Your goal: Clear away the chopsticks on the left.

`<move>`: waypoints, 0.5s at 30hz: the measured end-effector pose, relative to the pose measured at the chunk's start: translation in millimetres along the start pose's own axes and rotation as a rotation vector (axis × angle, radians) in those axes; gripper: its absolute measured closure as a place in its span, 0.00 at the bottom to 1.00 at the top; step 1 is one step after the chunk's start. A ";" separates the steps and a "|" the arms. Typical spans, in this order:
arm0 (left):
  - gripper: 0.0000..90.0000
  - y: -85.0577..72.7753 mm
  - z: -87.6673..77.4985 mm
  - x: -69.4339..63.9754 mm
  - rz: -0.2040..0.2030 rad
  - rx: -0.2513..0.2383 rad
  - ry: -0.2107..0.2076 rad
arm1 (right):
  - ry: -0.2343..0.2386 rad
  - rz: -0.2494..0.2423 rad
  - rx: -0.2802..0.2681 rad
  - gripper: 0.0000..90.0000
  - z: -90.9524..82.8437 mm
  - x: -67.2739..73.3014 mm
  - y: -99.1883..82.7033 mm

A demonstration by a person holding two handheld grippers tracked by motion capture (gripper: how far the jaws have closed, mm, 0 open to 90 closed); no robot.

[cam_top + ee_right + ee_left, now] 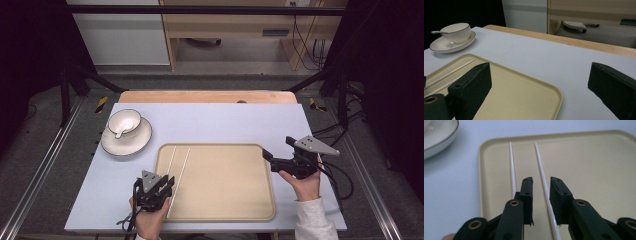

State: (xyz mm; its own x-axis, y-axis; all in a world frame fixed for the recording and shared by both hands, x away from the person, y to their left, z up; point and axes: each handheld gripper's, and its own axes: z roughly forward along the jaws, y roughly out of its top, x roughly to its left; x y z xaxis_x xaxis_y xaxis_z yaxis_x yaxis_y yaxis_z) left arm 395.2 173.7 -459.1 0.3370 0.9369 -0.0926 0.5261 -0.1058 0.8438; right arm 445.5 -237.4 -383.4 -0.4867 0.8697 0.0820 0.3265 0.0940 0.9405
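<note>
A beige tray (225, 180) lies at the middle of the table with two white chopsticks (181, 162) side by side on its left part. My left gripper (169, 182) is low over the tray's left front. Its jaws stand apart on either side of the right chopstick (541, 162) without pressing it. The left chopstick (512, 165) runs just outside the left jaw. My right gripper (278, 148) hangs wide open over the tray's right edge (554, 92), with nothing between its jaws.
A white bowl (125, 121) with a spoon (436, 32) in it stands on a white saucer (127, 144) at the table's far left. A pale mat (225, 125) covers the table, and a wooden strip (207, 96) runs along the far edge.
</note>
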 end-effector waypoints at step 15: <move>0.40 71.6 -34.8 42.4 0.178 -0.070 -0.158 | -0.005 0.013 -0.028 0.06 -8.9 -4.8 2.9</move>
State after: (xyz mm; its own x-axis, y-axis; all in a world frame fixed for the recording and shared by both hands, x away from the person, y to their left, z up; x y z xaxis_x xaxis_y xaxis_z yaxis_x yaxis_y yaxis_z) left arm 419.9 217.5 -384.2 0.5403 0.8413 -0.0157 0.3940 -0.2365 0.8881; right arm 441.6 -245.7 -378.1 -0.4784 0.8732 0.0925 0.3096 0.0692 0.9484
